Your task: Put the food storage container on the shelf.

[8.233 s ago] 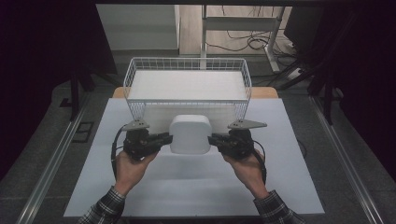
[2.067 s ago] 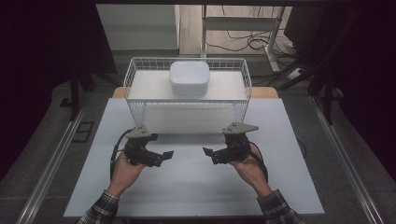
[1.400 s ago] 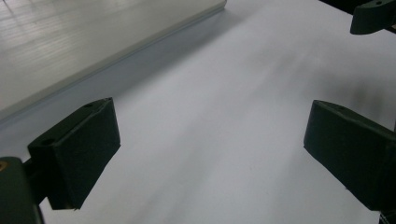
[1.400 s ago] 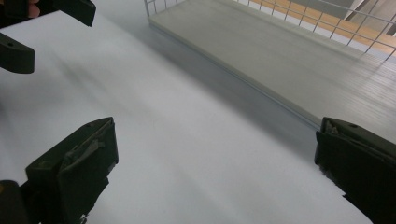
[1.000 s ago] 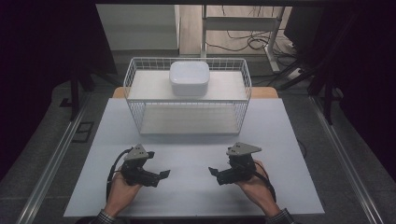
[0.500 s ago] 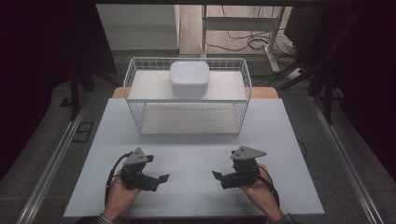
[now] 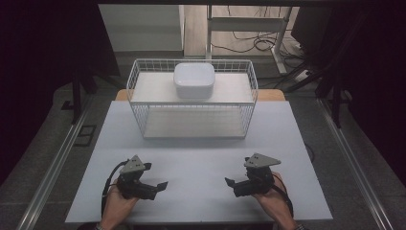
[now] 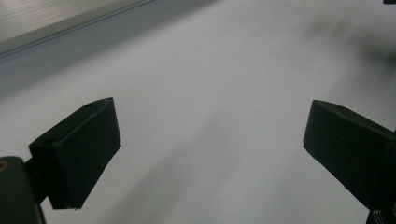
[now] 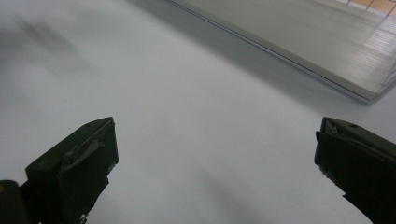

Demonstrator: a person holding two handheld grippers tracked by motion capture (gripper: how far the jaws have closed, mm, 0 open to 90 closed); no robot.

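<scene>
Claws rest low on the desk (image 7: 201, 163), left claw (image 7: 160, 186) and right claw (image 7: 230, 183) both spread wide and empty. The white box (image 7: 194, 80) sits atop the wire basket (image 7: 139, 103), well apart. Best to keep both hands clear. The right gripper view adds the basket's base board (image 9: 299, 42) close up.

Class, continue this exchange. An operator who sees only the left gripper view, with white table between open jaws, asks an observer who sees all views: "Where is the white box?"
Observer: The white box sits on the upper board of the wire basket, at the table's far side.
Operator: Is the right gripper holding anything?
Observer: No. The right gripper is open and empty above the table.
Operator: Where are both grippers?
Observer: The high view shows the left gripper and the right gripper near the table's front edge, well apart, jaws pointing towards each other.
</scene>
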